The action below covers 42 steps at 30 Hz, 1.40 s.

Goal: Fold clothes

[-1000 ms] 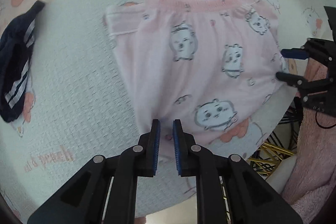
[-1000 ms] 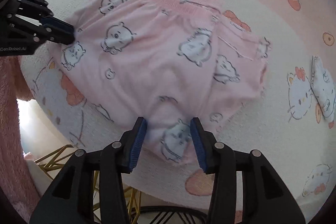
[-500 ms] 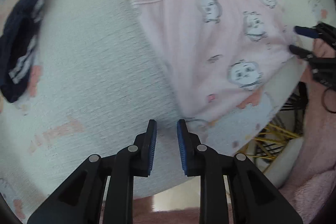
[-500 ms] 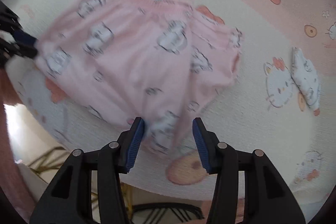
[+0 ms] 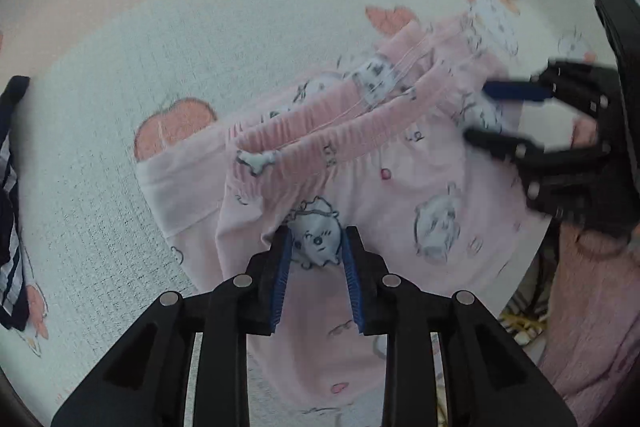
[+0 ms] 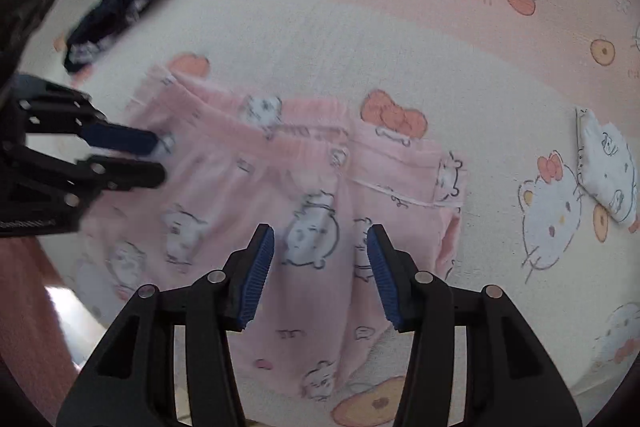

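Pink pyjama shorts (image 5: 400, 195) folded on bedsheet (image 5: 120, 115); my left gripper (image 5: 314, 247) and right gripper (image 6: 320, 247) both gape above them.

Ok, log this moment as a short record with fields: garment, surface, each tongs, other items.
garment: pink pants, cartoon print, waistband away from the cameras
surface: bedsheet with cat print
left tongs: open, over the pants
right tongs: open, over the pants
other items: dark striped garment far left; small white printed piece at right
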Tool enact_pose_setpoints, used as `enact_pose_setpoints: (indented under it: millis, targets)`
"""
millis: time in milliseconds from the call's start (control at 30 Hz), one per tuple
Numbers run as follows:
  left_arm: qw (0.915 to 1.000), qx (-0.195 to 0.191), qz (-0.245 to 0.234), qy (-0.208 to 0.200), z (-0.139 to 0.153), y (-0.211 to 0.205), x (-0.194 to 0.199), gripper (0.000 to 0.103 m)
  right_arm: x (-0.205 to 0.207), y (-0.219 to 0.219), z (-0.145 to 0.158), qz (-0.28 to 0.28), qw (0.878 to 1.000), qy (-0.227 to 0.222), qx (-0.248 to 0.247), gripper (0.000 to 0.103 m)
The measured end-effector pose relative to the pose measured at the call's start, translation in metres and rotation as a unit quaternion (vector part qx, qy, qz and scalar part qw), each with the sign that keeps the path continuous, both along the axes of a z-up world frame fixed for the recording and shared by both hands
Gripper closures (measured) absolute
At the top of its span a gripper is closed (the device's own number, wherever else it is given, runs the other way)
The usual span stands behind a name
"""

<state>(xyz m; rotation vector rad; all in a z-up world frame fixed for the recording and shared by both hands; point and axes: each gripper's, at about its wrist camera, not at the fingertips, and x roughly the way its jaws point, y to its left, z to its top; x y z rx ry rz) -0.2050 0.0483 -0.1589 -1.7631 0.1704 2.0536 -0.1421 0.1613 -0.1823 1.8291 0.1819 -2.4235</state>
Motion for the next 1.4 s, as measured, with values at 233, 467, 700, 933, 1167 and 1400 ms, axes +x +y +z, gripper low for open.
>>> enact_pose_setpoints:
  millis: [233, 467, 700, 933, 1167, 1400]
  targets:
    - [0.9986, -0.017, 0.037, 0.034, 0.032, -0.045, -0.001, 0.068, -0.004, 0.035, 0.011, -0.028, 0.999, 0.001, -0.019, 0.052]
    - [0.9983, -0.044, 0.019, 0.035, 0.005, 0.006, -0.016, 0.067, -0.019, -0.039, 0.004, 0.049, 0.998, 0.032, -0.008, 0.052]
    - [0.9928, 0.018, 0.11, 0.042, 0.029, -0.021, -0.005, 0.063, 0.014, 0.047, 0.012, -0.06, 0.996, 0.01, -0.062, 0.05]
    - [0.9974, 0.011, 0.064, 0.032, 0.007, 0.067, 0.003, 0.063, 0.043, 0.013, 0.014, -0.048, 0.997, -0.011, -0.058, 0.049]
    - [0.972, 0.068, 0.216, 0.063, 0.032, 0.004, -0.017, 0.063, 0.07, 0.04, 0.003, -0.076, 0.996, -0.026, -0.048, 0.047]
    - [0.9916, 0.013, 0.118, 0.051, 0.021, 0.03, -0.01, 0.063, 0.015, 0.012, 0.016, -0.015, 0.999, 0.006, -0.028, 0.047]
